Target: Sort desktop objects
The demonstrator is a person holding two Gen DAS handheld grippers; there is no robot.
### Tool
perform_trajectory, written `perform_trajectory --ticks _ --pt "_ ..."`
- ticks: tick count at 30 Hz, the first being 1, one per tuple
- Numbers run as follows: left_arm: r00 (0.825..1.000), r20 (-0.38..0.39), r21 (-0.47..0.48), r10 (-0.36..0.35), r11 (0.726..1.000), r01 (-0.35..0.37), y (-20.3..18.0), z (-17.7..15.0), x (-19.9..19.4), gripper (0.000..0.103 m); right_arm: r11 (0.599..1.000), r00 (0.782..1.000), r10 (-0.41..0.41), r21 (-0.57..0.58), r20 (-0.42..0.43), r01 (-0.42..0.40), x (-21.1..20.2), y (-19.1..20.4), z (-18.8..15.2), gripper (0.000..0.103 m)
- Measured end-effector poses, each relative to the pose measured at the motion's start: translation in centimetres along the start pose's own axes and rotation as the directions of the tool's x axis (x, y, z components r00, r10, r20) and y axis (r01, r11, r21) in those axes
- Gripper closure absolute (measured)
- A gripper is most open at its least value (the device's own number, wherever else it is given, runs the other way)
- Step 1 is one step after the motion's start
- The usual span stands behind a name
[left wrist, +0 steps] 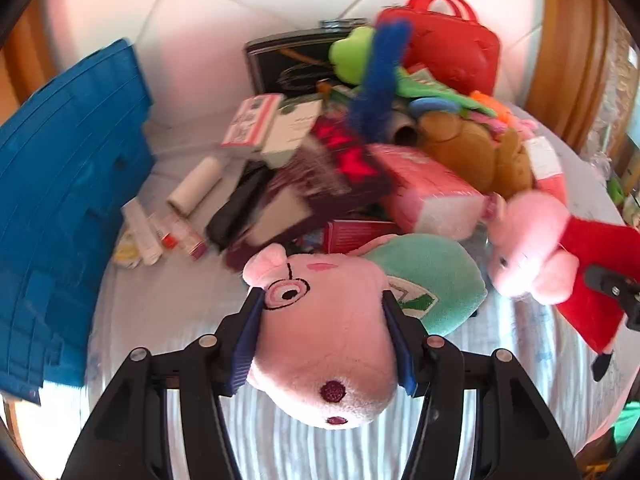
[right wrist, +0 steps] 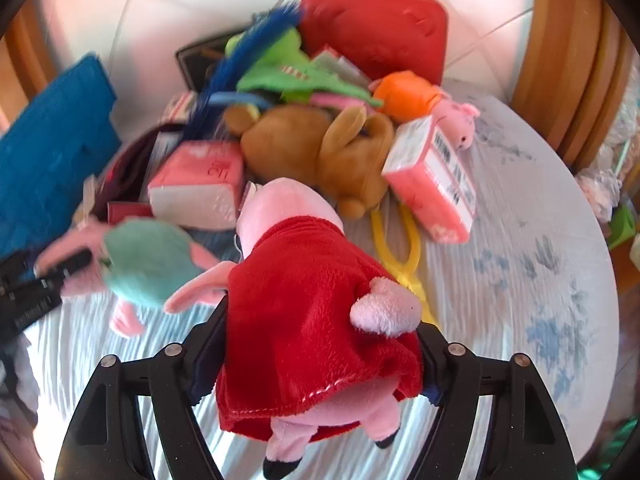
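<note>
Fuzzy teal-shirted pig plush (left wrist: pixel 324 344) pinched in left tongs (left wrist: pixel 322 340), red-dressed fleecy pig plush (right wrist: pixel 316 344) in right tongs (right wrist: pixel 320 356).

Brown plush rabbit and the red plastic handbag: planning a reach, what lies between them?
In the right wrist view, green plush toy lies between brown plush rabbit and red plastic handbag.
</note>
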State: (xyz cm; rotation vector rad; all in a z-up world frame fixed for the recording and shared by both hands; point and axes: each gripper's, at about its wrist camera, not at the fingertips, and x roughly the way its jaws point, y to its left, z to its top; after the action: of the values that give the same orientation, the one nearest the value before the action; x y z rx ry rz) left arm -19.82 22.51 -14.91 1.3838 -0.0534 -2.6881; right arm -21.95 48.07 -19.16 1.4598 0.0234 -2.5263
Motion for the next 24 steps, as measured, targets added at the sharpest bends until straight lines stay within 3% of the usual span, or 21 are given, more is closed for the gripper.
perform_trajectory --ticks 4,8,13,18,20,24 --pt "0.995 -0.078 -0.081 0.067 0.994 -0.074 4.6 -2.3 1.7 0.042 1.000 0.999 -0.020 0.022 -0.045 0.022 0.6 0.0 -1.4 0.014" --pt "0.989 -0.089 -0.157 0.118 0.979 -0.131 8.4 -3.7 1.1 0.042 1.000 1.000 -0.019 0.022 -0.020 0.020 -0.4 0.3 -1.7 0.011" --pt "0.995 -0.059 -0.225 0.082 0.970 -0.093 10.8 -4.7 -1.0 0.042 0.997 0.998 0.062 -0.055 0.029 -0.061 -0.9 4.0 -0.9 0.009" --pt "0.996 -0.090 -0.215 -0.004 0.977 -0.015 10.4 -6.7 -0.8 0.042 0.970 0.980 0.192 -0.140 -0.059 -0.199 2.1 10.3 -1.3 0.008" --pt "0.993 -0.118 -0.186 -0.024 0.982 0.002 9.4 -7.8 0.2 0.042 0.961 0.973 0.212 -0.160 -0.094 -0.225 3.3 12.1 -1.7 0.000" --pt "0.987 -0.155 -0.147 -0.040 0.989 0.017 8.2 -8.8 2.8 0.042 0.947 0.954 0.252 -0.159 -0.164 -0.278 5.8 15.1 -2.4 0.000"
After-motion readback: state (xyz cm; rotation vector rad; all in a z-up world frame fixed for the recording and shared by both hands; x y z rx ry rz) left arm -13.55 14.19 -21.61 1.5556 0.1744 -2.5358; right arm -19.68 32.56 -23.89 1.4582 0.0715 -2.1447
